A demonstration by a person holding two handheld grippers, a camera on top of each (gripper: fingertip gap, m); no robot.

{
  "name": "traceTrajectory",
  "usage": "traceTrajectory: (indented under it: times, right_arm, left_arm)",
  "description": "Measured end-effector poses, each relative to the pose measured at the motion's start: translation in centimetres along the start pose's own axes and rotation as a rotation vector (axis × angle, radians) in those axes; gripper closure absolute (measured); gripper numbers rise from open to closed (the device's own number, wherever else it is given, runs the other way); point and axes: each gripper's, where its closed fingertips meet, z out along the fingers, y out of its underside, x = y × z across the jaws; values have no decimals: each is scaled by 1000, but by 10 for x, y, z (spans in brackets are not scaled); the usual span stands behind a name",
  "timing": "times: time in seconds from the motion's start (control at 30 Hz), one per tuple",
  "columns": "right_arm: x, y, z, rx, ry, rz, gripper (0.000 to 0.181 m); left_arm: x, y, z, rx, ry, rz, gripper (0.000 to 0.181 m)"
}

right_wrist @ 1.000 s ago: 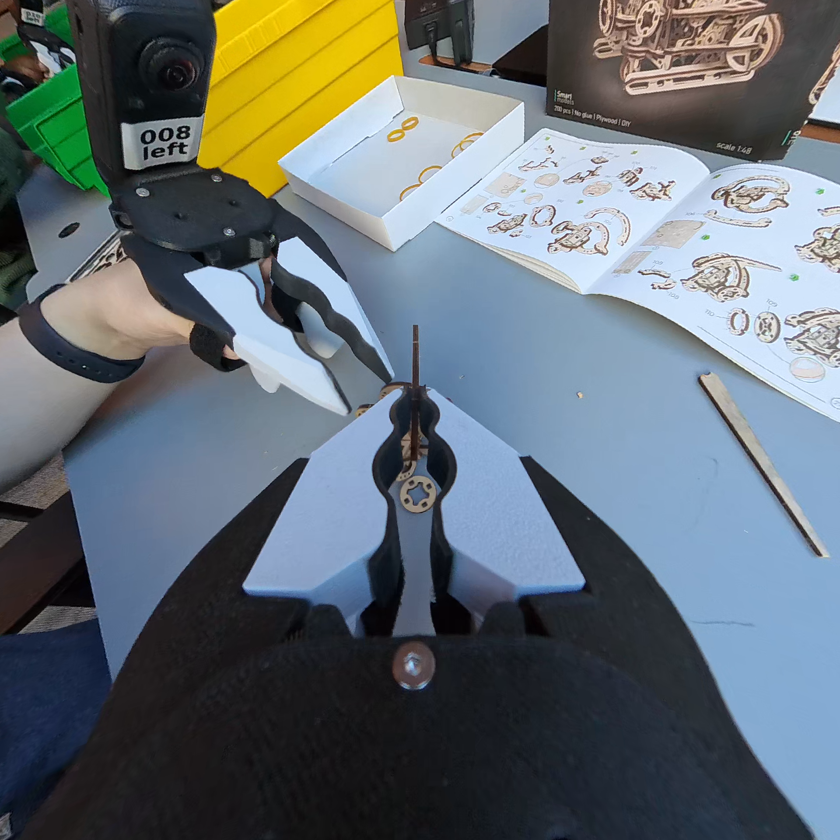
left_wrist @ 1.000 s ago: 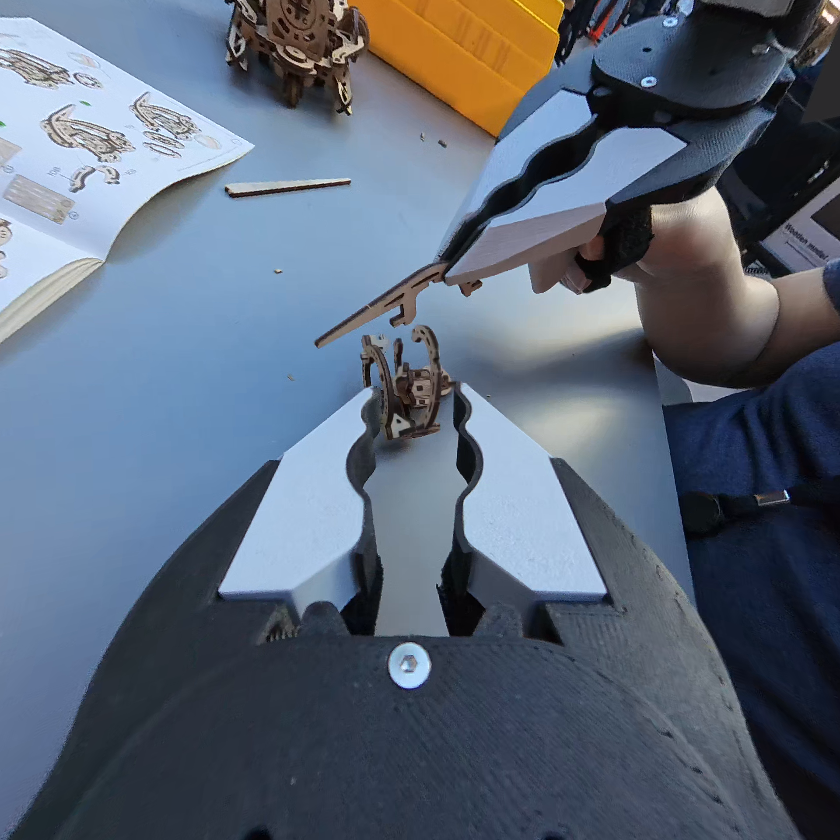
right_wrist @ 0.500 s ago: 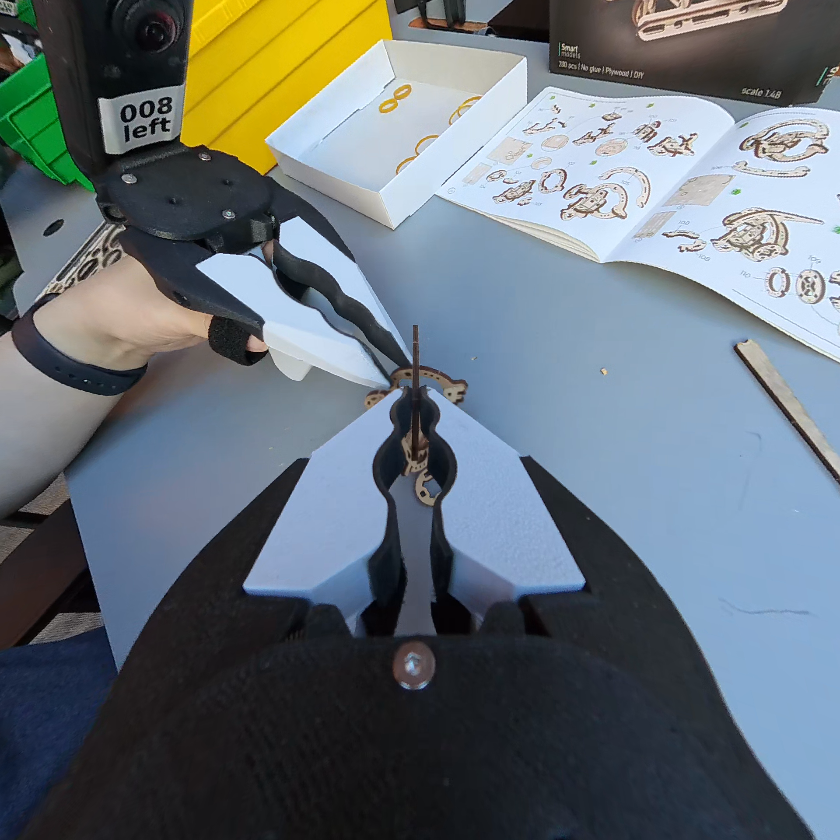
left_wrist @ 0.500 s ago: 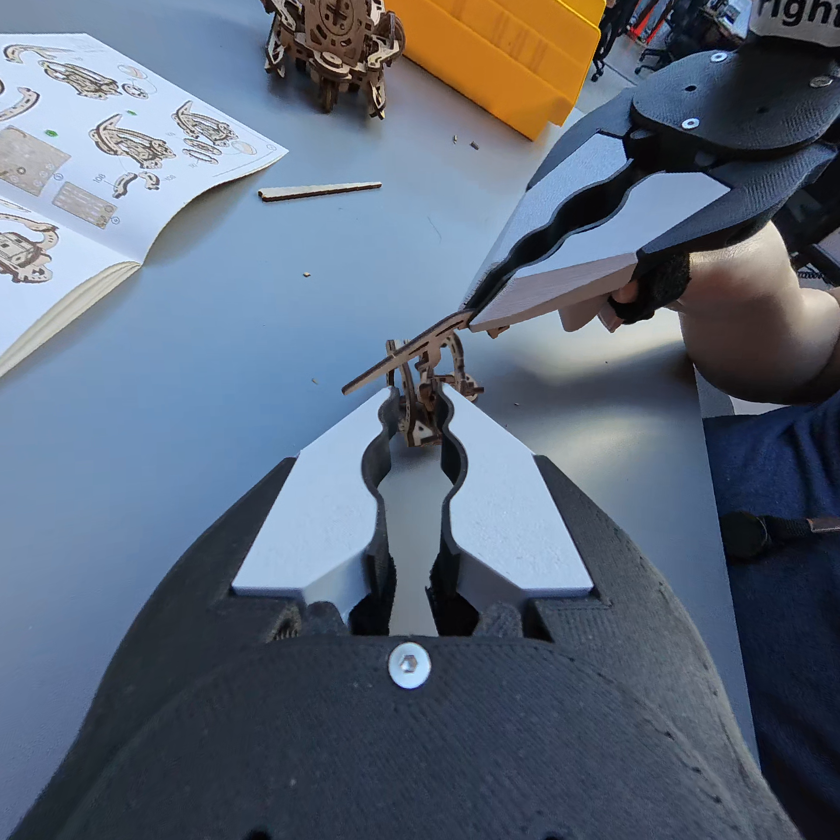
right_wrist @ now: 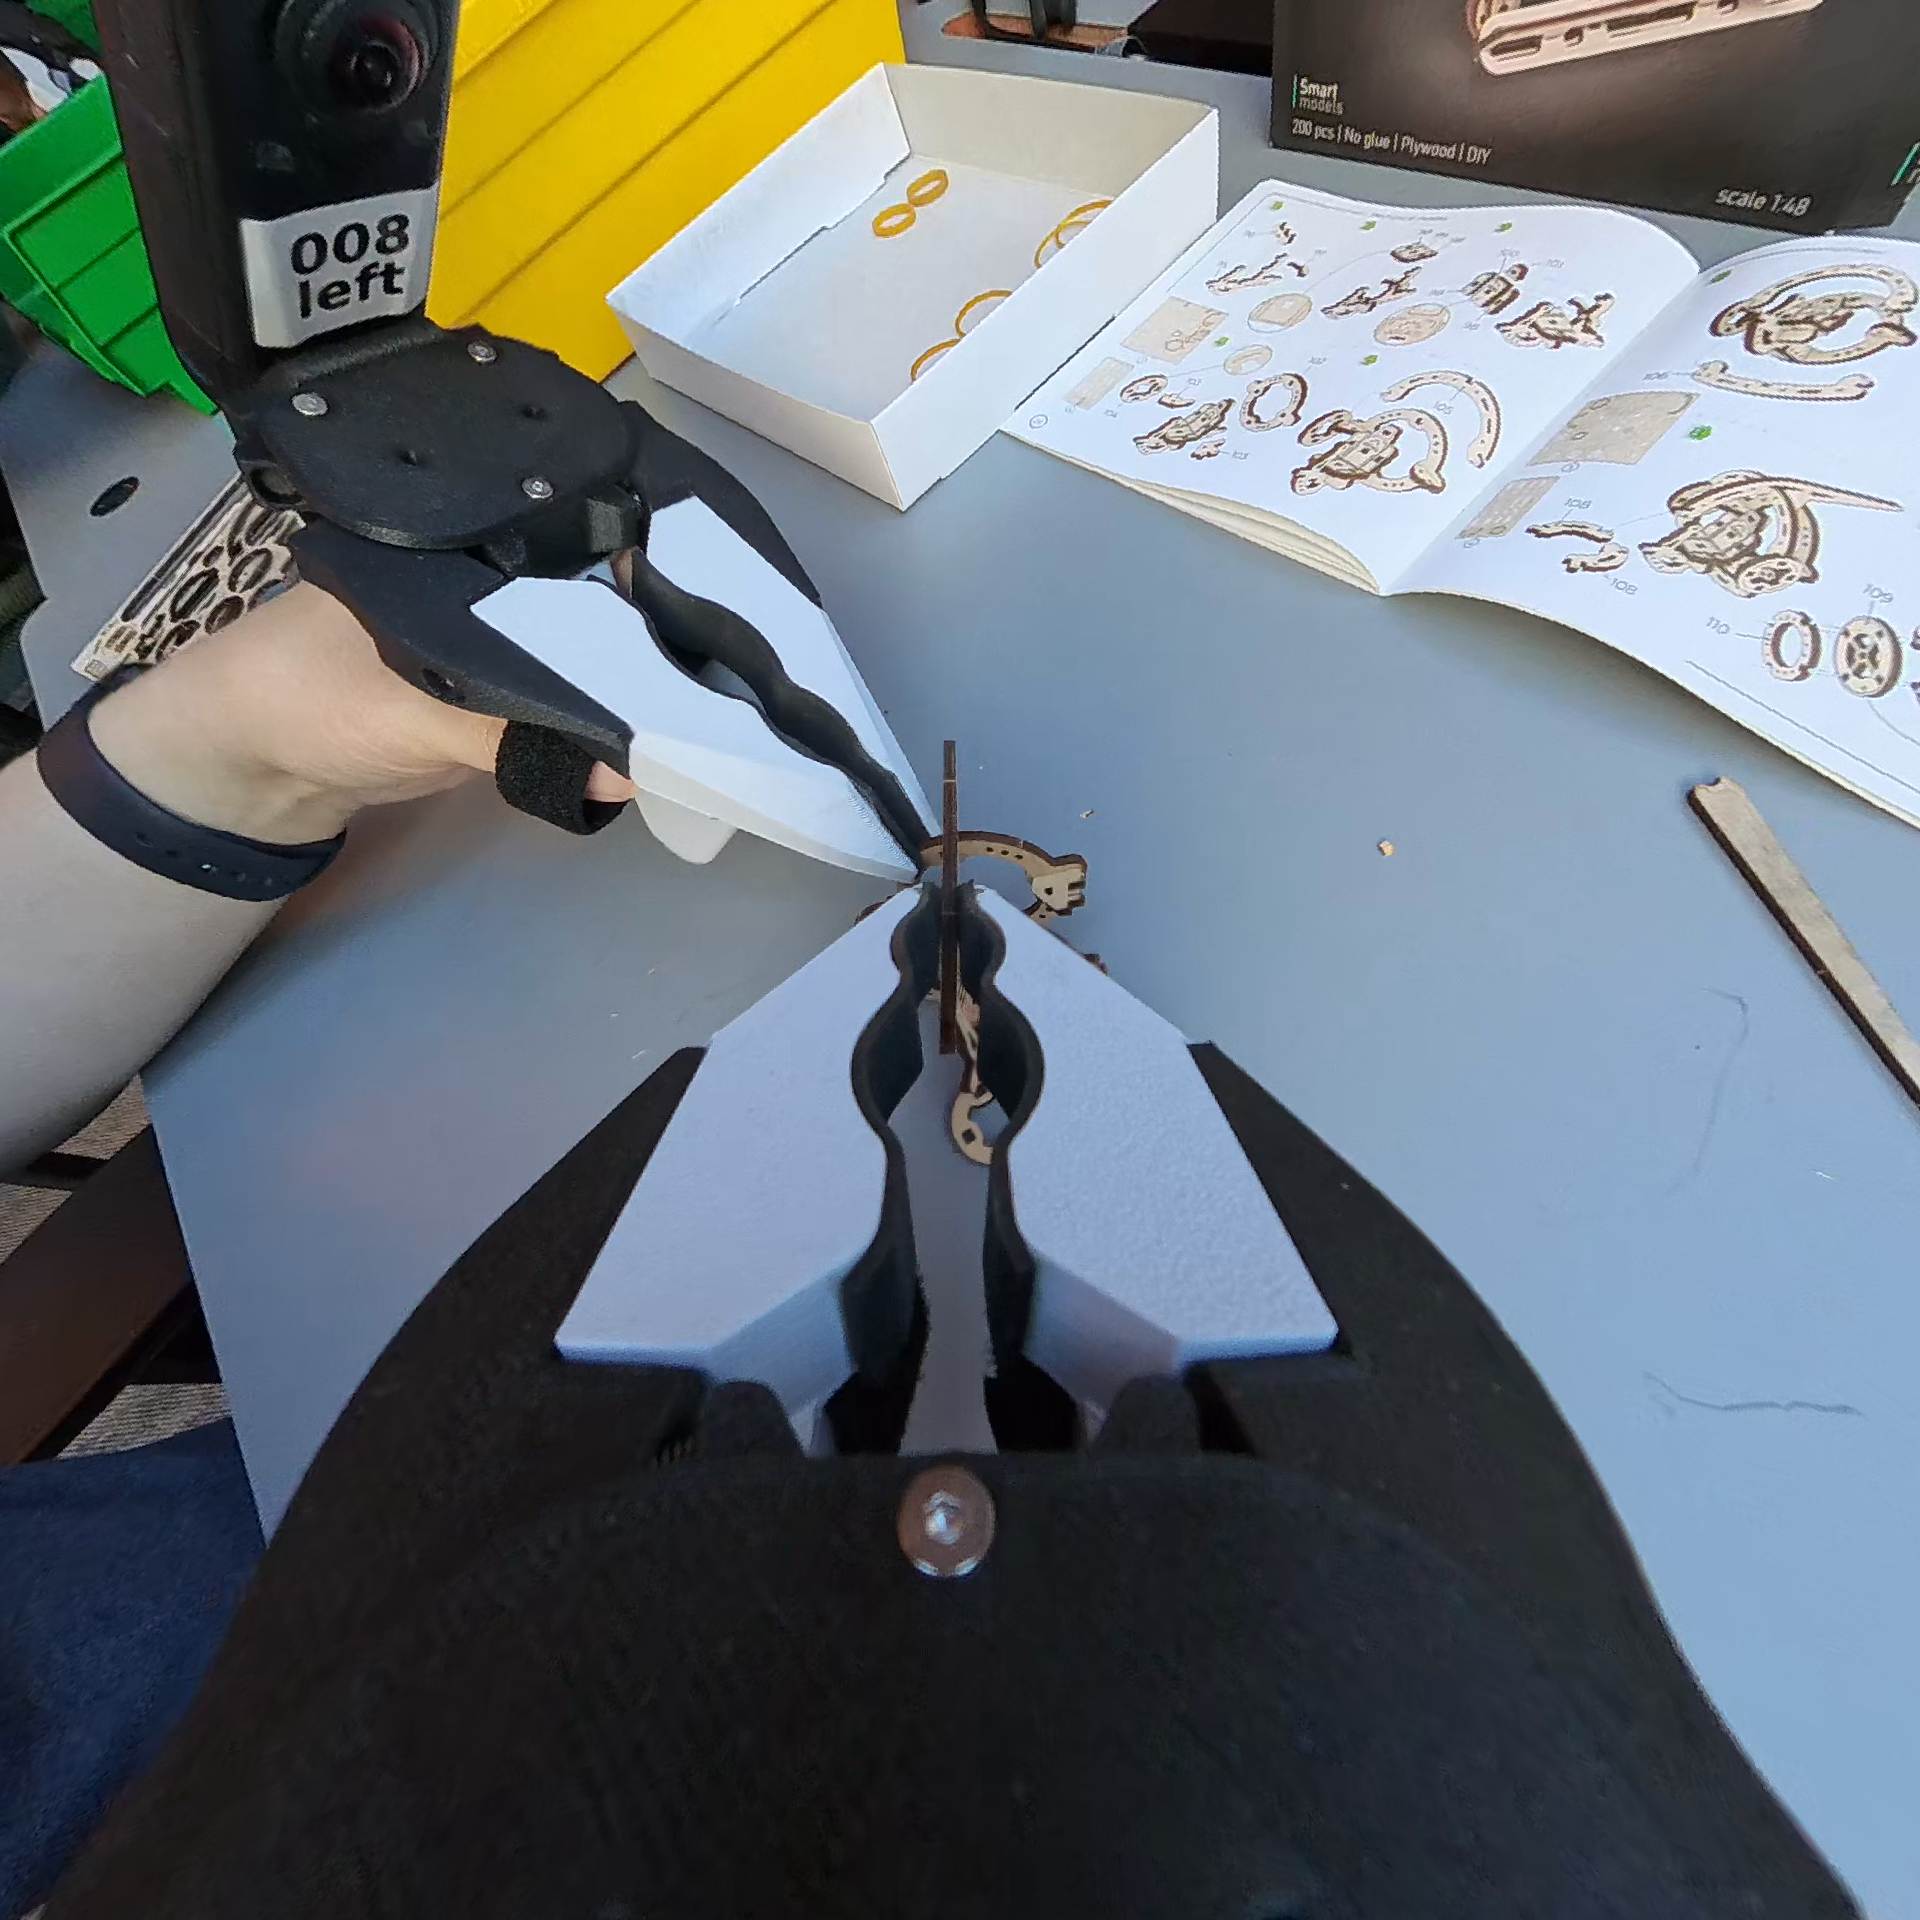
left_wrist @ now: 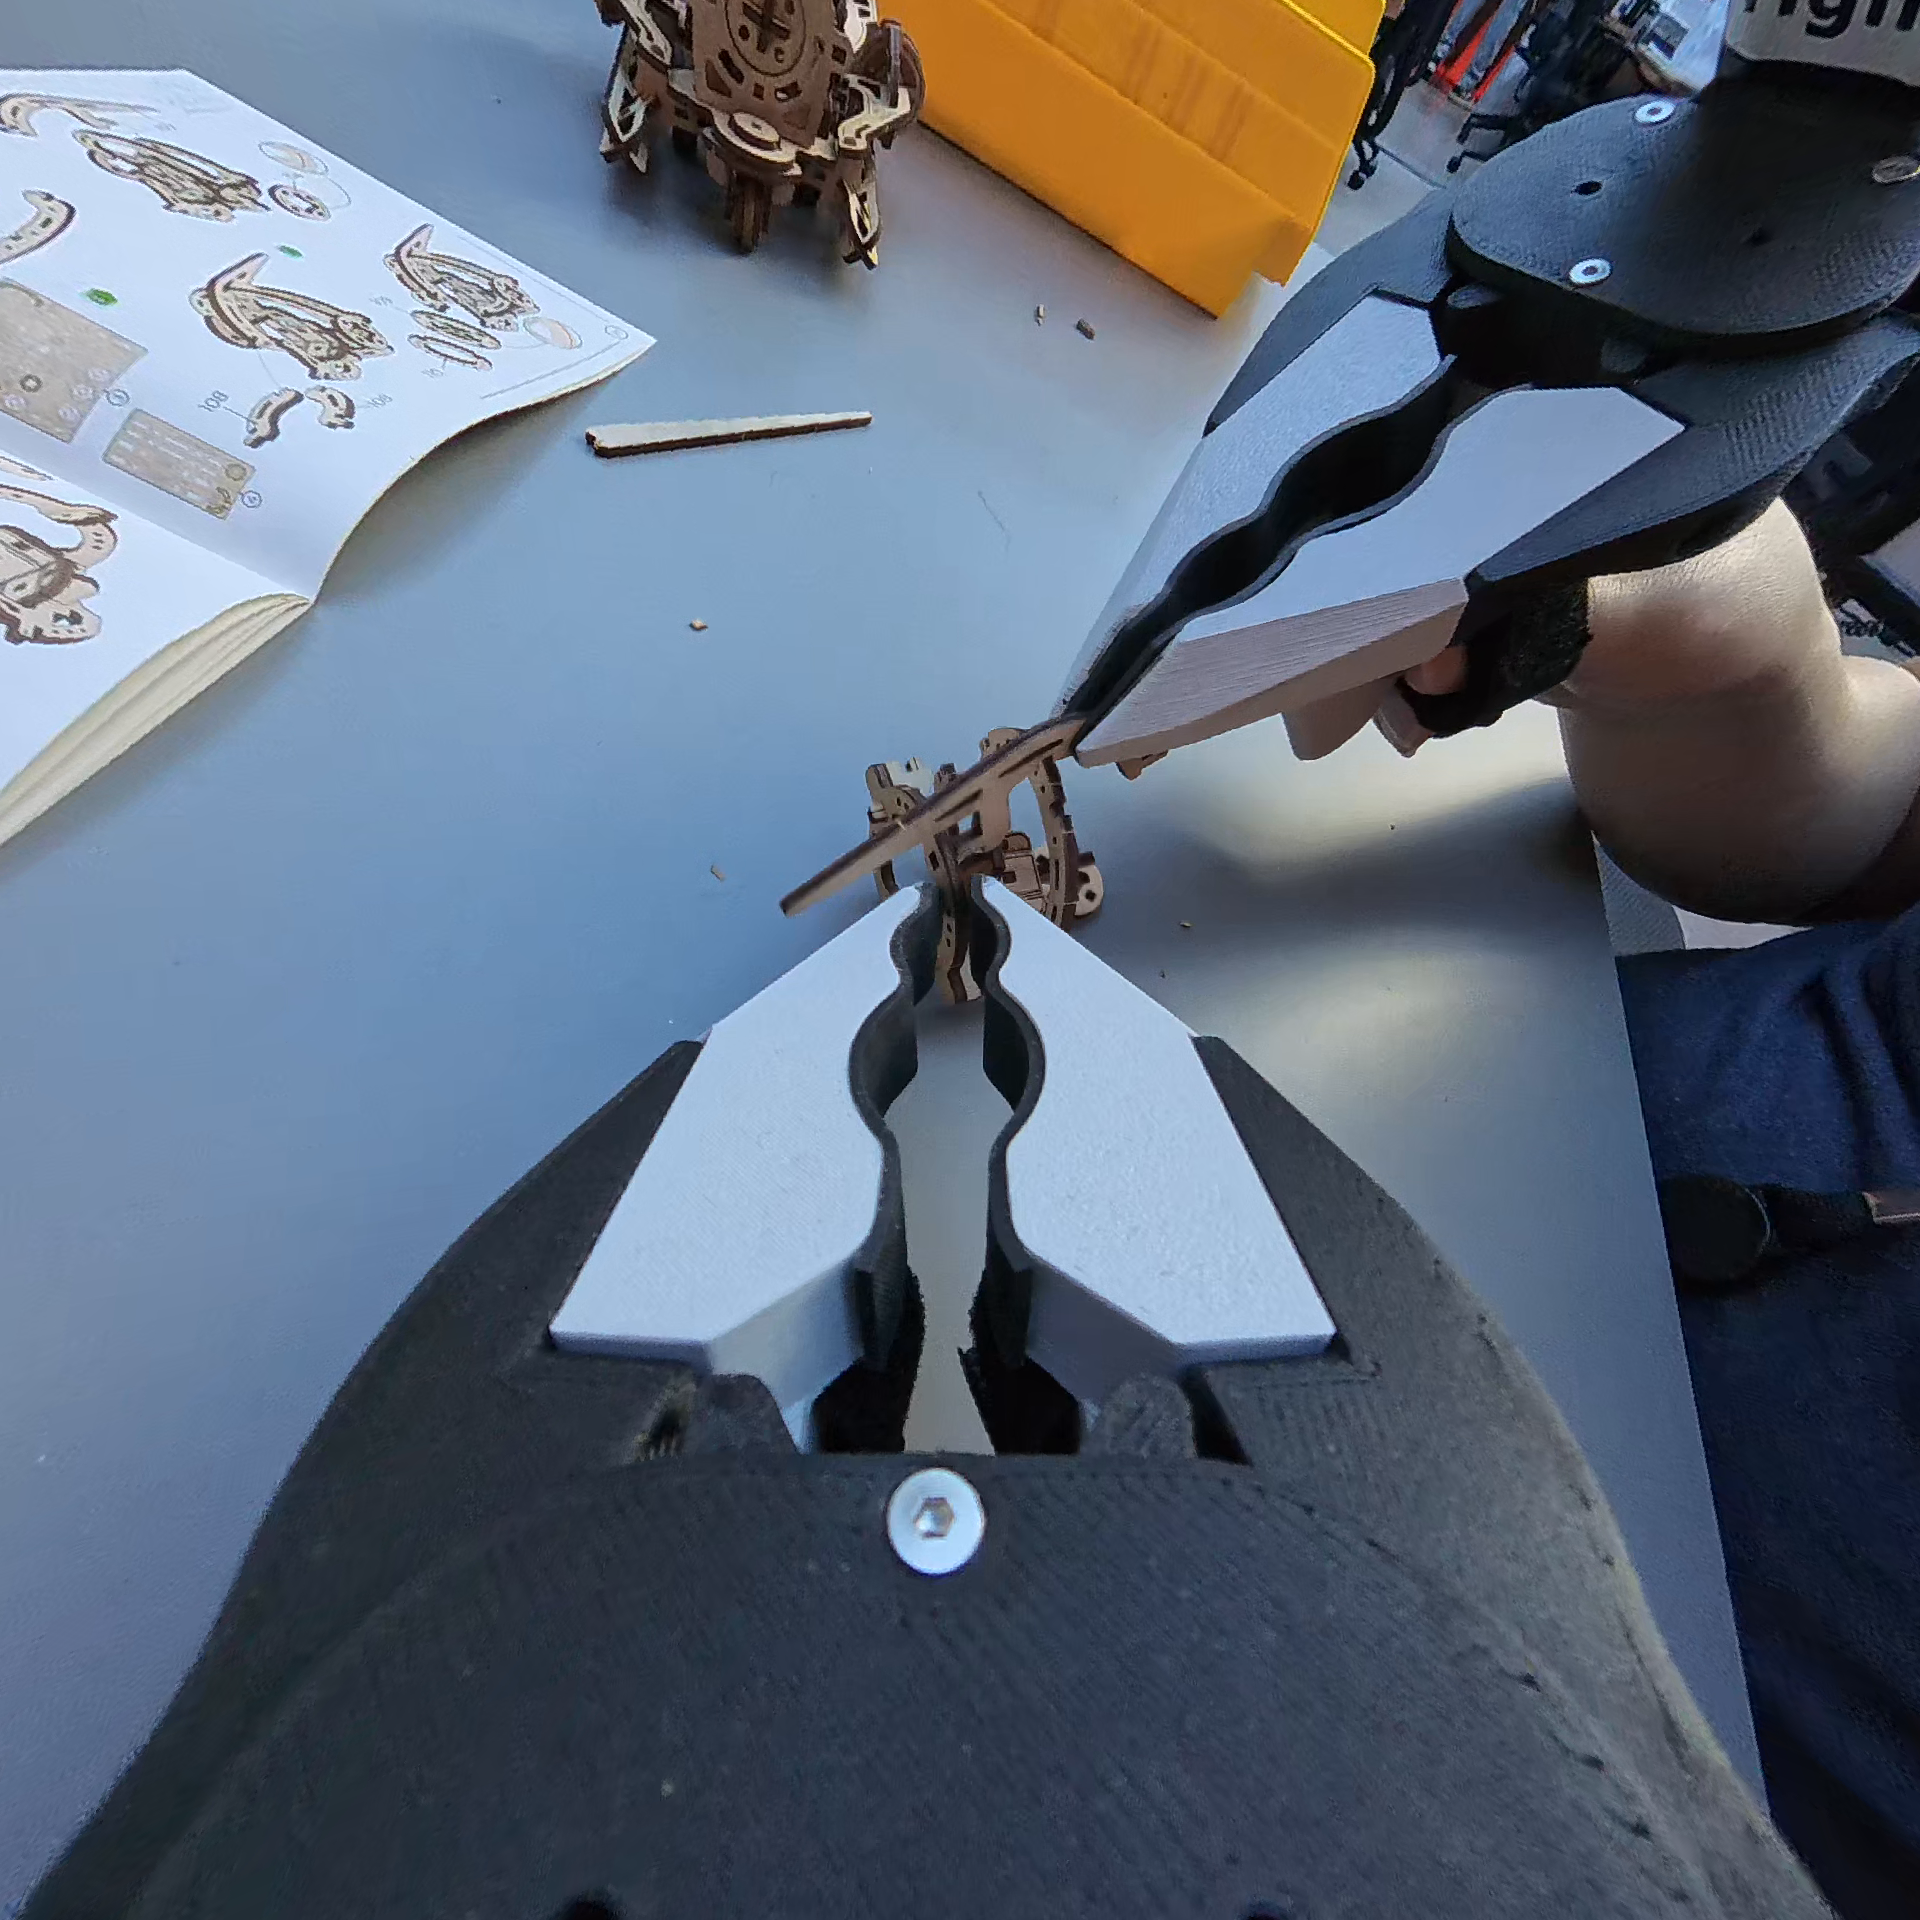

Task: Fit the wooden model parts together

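Observation:
A small wooden sub-assembly (left_wrist: pixel 1023 857) with curved horseshoe-shaped pieces stands on the grey table (left_wrist: pixel 468 779). My left gripper (left_wrist: pixel 951 899) is shut on its near side. My right gripper (left_wrist: pixel 1075 727) comes in from the upper right and is shut on a long flat wooden piece (left_wrist: pixel 894 842). That piece lies slanted across the top of the sub-assembly and touches it. In the right wrist view the flat piece (right_wrist: pixel 948 831) shows edge-on between the tips of my right gripper (right_wrist: pixel 948 904). The left gripper (right_wrist: pixel 912 864) meets the sub-assembly (right_wrist: pixel 1013 860) from the left.
An open instruction booklet (left_wrist: pixel 208 364) (right_wrist: pixel 1558 416) lies at the far side. A loose wooden stick (left_wrist: pixel 727 431) (right_wrist: pixel 1808 935) lies nearby. A built wooden model (left_wrist: pixel 758 114), a yellow bin (left_wrist: pixel 1122 135), a white box (right_wrist: pixel 1039 343) with rubber bands and a dark product box (right_wrist: pixel 1558 94) stand at the back. My two grippers' fingertips are within a few centimetres of each other.
My left gripper has closed from open onto the sub-assembly. My right gripper has lowered the flat piece from above the sub-assembly onto its top.

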Motion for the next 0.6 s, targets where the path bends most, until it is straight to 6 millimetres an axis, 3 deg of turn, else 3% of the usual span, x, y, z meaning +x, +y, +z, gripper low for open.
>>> traceTrajectory:
  times: [0.6]
  right_arm:
    - [0,-4,0,37,16,-79,181]
  left_arm:
    - [0,-4,0,36,6,-68,179]
